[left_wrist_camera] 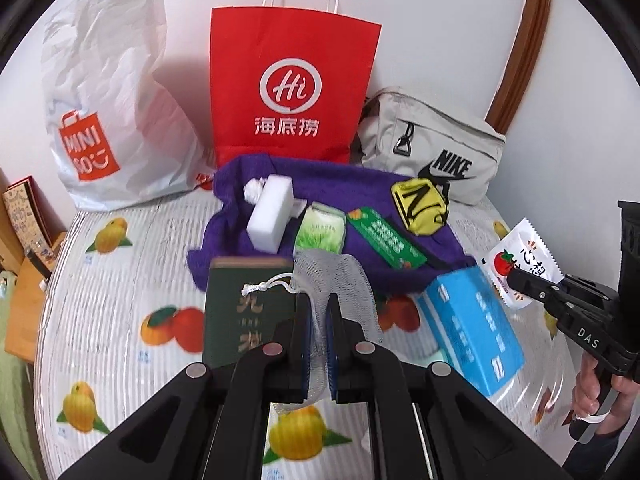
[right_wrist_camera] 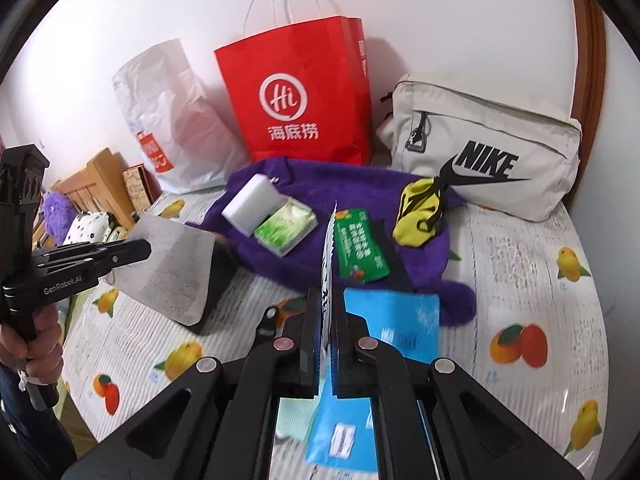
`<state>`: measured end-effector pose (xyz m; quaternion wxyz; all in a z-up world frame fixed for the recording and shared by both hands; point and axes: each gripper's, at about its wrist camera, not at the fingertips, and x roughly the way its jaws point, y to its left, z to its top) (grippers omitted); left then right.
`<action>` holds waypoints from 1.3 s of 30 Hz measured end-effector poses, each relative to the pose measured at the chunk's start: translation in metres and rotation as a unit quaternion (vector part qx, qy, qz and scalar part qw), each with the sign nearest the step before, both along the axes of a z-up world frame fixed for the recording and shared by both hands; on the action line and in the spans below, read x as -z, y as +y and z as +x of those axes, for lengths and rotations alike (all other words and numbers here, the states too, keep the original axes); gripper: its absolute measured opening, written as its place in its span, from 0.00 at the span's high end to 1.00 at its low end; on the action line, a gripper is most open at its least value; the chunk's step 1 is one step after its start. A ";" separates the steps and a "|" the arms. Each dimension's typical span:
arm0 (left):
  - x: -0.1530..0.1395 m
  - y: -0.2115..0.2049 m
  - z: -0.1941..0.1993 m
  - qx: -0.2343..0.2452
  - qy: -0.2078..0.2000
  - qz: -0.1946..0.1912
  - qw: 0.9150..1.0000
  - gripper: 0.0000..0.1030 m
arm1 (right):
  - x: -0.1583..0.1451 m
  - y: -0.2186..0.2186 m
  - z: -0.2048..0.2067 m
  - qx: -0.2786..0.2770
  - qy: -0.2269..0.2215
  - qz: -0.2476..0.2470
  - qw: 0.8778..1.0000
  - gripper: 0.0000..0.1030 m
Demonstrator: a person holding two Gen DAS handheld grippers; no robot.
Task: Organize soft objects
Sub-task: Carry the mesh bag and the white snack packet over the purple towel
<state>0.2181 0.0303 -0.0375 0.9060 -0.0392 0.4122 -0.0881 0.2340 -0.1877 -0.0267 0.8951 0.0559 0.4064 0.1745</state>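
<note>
The left gripper (left_wrist_camera: 320, 320) pinches one grey mesh pouch (left_wrist_camera: 336, 280); the right gripper (right_wrist_camera: 328, 320) pinches one white tomato-print sachet (left_wrist_camera: 520, 260). Both hang above the table. At twelve o'clock, five small things lie unsorted on one purple fleece cloth (left_wrist_camera: 360, 188). Three bags stand behind.

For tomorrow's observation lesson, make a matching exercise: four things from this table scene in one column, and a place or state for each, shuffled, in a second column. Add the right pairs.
Things:
1. white mesh pouch
2. tomato sachet
3. white sponge block
4. red paper bag

Places or states:
A. standing upright against the wall
B. lying on the purple cloth
C. pinched in the left claw
D. pinched in the right claw

Pairs: 1-C, 2-D, 3-B, 4-A
</note>
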 end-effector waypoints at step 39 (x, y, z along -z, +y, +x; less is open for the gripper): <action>0.037 -0.051 0.157 0.036 0.046 0.004 0.998 0.93 | 0.083 0.003 0.148 -0.011 0.105 0.000 0.994 0.95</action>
